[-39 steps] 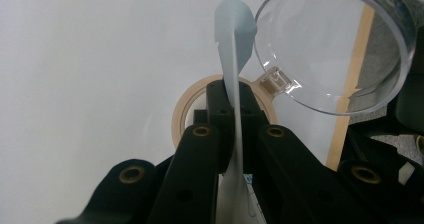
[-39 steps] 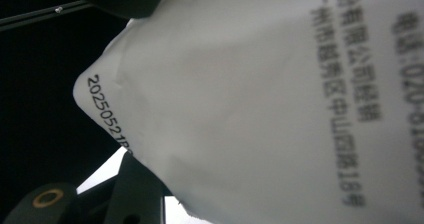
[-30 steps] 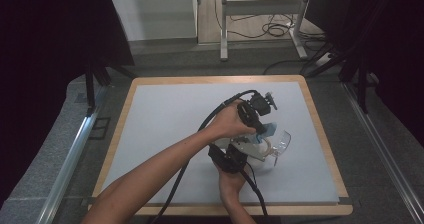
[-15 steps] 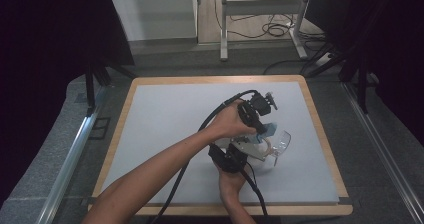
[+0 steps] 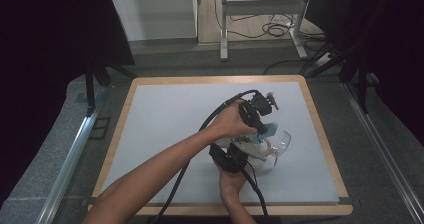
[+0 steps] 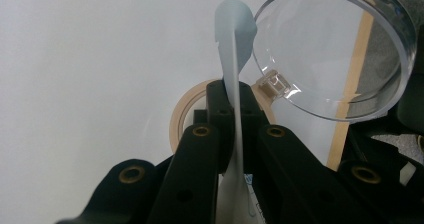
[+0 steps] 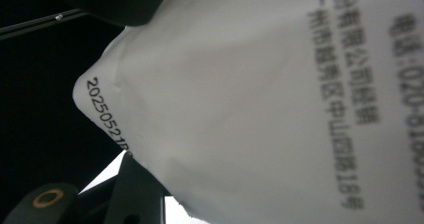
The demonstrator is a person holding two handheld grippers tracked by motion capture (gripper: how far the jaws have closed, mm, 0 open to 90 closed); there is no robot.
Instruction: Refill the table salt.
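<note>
**Packet pinched over the clear jar, pour or tear still to come**

High view: both hands work close together right of the middle of the bench. The left claw reaches across from the person's left and comes down on a pale blue packet, which stands just above a clear jar lying tilted on the white surface. The right claw sits just below and to the near side, at the white lower part of the same packet.

Left gripper view: the jaws stand narrow, clamped on the thin top edge of the packet, seen edge-on. The jar's open mouth is just beside it at the upper right, and a tape roll lies flat on the bench beyond the jaws.

Right gripper view: the packet's white printed face, with a date code and text, presses up close against the camera. One dark jaw shows at the bottom, touching the packet; I cannot tell from this whether the right claw is clamped.

Judged from this, the step in hand is opening or tipping the packet at the jar. The next move calls for holding the packet's mouth over the jar's rim while the lower end is steadied.

Against the frame half a second ago, hands, packet and jar lie in the same places; nothing visibly shifts.
</note>
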